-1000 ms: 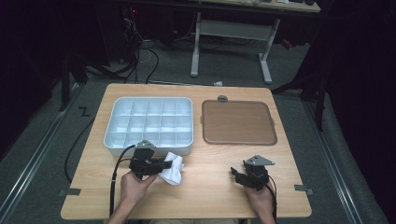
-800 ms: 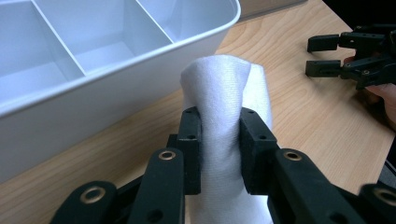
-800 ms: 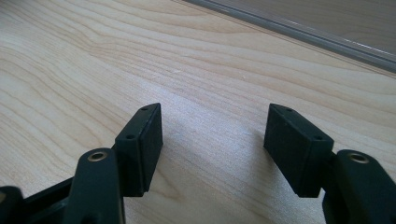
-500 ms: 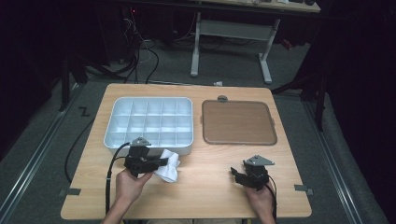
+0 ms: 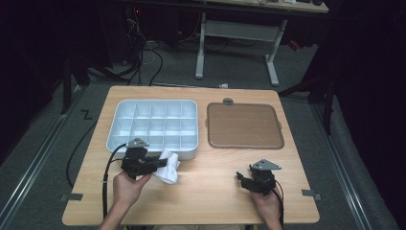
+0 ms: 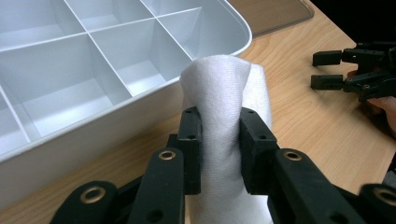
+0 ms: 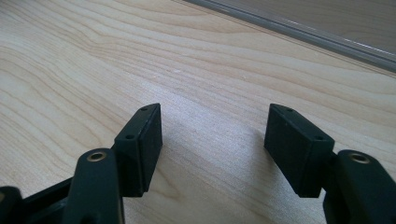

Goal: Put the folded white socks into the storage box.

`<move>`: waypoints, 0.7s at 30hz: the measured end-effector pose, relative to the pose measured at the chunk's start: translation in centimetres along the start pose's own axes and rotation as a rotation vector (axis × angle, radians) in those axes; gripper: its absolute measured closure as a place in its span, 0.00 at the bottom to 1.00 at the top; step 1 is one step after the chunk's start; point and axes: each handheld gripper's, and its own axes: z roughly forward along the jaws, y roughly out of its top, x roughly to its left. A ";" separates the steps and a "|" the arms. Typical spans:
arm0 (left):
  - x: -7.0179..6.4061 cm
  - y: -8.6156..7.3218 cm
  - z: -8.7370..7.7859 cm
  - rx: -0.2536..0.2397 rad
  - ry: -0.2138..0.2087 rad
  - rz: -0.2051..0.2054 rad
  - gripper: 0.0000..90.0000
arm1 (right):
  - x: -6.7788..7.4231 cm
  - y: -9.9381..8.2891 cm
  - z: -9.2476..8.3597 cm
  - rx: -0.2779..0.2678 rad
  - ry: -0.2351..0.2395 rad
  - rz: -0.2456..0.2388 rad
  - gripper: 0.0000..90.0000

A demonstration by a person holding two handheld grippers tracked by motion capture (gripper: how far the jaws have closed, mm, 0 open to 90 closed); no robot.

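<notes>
Left hand-held gripper (image 6: 219, 140) clamped on white cloth (image 6: 224, 93), lower left of high view, just beside the compartment tray (image 5: 153, 125). Right hand-held gripper (image 7: 212, 140) released, jaws apart over bare table (image 7: 70, 56).

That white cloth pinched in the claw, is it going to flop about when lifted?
Probably floppy: the white cloth bunches and folds where the left claw squeezes it. Likely light, since a narrow pinch holds it. It looks fuzzy, so slipping seems unlikely.
</notes>
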 end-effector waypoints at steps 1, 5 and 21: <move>0.0 0.1 -0.1 -0.001 0.000 0.002 0.81 | 0.0 0.0 0.0 0.000 0.000 0.000 0.41; -0.1 0.4 -0.3 -0.009 0.000 -0.003 0.82 | 0.0 0.0 0.0 0.000 0.000 0.000 0.41; 0.0 2.1 -1.0 -0.053 -0.002 -0.006 0.81 | 0.0 0.0 0.0 0.000 0.000 0.000 0.41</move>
